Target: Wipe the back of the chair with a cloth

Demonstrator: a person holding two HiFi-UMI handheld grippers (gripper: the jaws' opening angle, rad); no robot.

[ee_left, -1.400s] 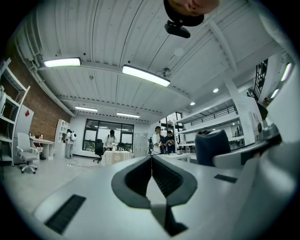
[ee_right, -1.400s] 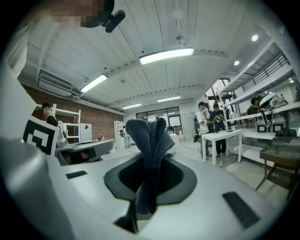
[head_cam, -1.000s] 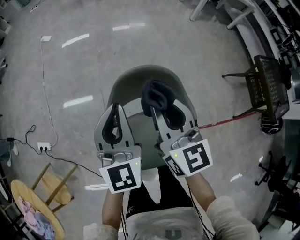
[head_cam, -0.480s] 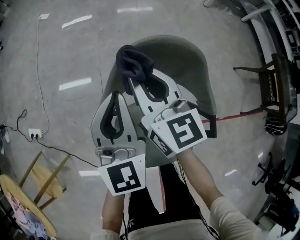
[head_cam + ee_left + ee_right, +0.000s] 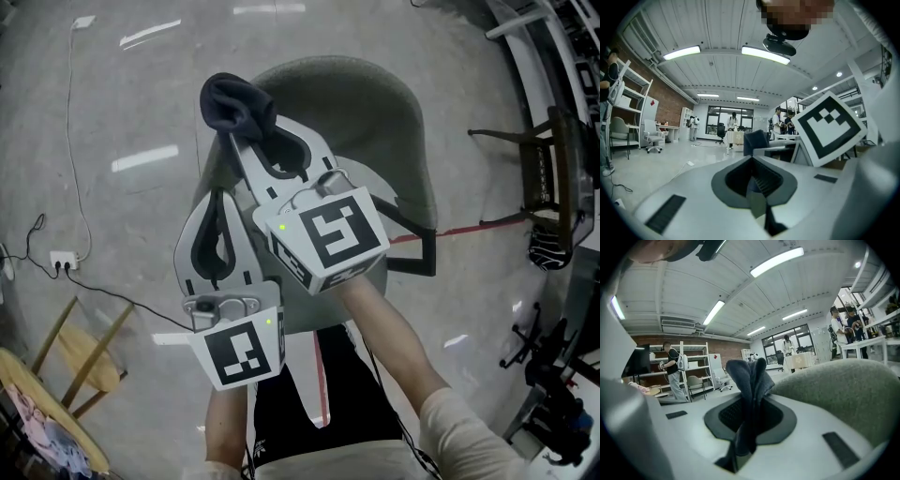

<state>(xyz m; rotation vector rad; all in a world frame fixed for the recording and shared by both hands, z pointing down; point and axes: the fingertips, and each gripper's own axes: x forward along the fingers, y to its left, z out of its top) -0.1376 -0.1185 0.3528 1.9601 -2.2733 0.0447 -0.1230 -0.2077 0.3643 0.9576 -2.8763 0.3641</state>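
Note:
A grey-green upholstered chair (image 5: 375, 112) stands below me in the head view, its curved back (image 5: 848, 390) filling the right of the right gripper view. My right gripper (image 5: 246, 141) is shut on a dark blue cloth (image 5: 234, 101), which bunches out past the jaw tips (image 5: 749, 376) at the chair back's upper left edge. My left gripper (image 5: 217, 202) hangs lower, beside the chair's left side, jaws closed together with nothing between them (image 5: 752, 180). The right gripper's marker cube (image 5: 829, 126) shows in the left gripper view.
Polished concrete floor all round. A white power strip (image 5: 62, 261) with cable lies at left, a wooden stool (image 5: 80, 361) at lower left, a dark wooden chair (image 5: 539, 178) at right. A red line (image 5: 459, 230) runs along the floor. People and shelves stand far off.
My right gripper has carried the cloth up and to the left, from the middle of the chair back to its upper left edge. The left gripper has barely moved.

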